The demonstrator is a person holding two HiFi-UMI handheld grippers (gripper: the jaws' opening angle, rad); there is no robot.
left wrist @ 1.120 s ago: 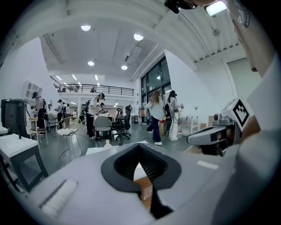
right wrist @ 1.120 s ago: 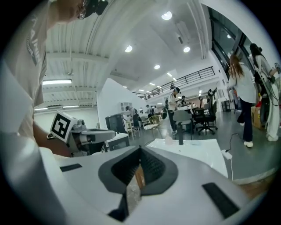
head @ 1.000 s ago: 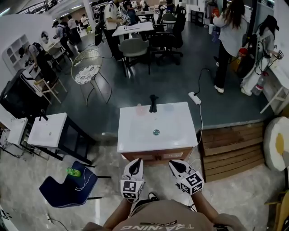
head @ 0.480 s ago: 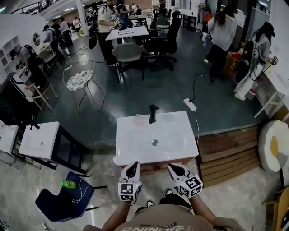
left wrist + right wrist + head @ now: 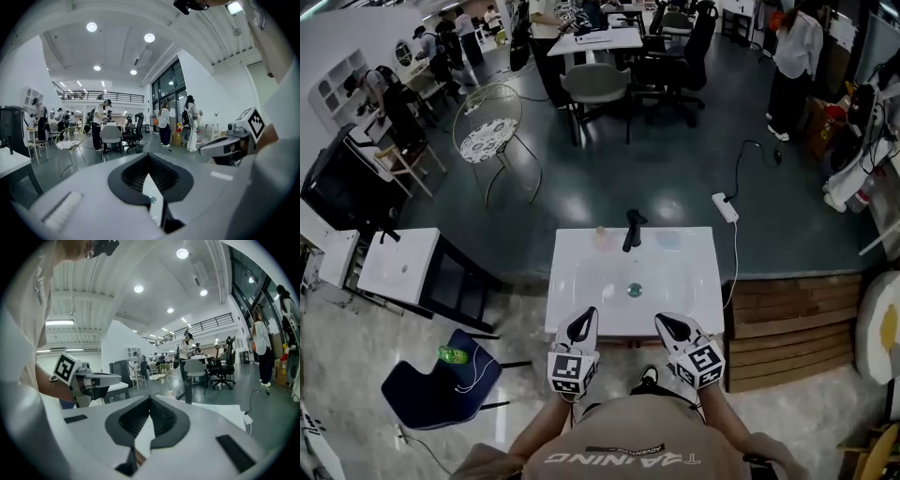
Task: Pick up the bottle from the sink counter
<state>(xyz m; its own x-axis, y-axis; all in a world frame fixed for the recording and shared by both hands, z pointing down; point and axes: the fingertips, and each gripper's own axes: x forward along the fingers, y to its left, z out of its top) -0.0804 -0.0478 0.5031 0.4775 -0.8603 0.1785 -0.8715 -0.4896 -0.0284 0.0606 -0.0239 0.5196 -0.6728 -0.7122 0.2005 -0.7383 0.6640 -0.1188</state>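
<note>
Over the desk, head view: the white sink desk (image 5: pixel 567 292) stood straight ahead of the person, with a black faucet (image 5: pixel 631 230) at its far edge and a drain (image 5: pixel 634 290) in the basin.
Bottle position: a small pale bottle (image 5: pixel 601 236) stood upright at the far edge of the desk, just left of the faucet and well apart from both claws.
Left claw position: the left claw (image 5: pixel 581 317) hung over the near edge of the desk, pointing toward the basin.
Right claw position: the right claw (image 5: pixel 667 322) hung beside it, also over the near edge.
Left gripper view, jaws: the tips were pressed together with nothing between them; only the white desk surface showed through the slot beneath.
Right gripper view, jaws: the tips met in the same way and held nothing.
Right gripper view, target: the bottle (image 5: pixel 171 393) and the faucet (image 5: pixel 188 390) appeared ahead, across the desk.
Task progress: judged to be in the approach stage; the bottle was untouched and not yet lifted.
Steps remaining: reach across the basin, part the jaws of one claw, close them on the bottle, raise it clear.
Change from earlier frames: both claws had been short of the desk's near edge and now overlapped it; the desk sat nearer in the head view; the bottle had kept its place beside the faucet.
</note>
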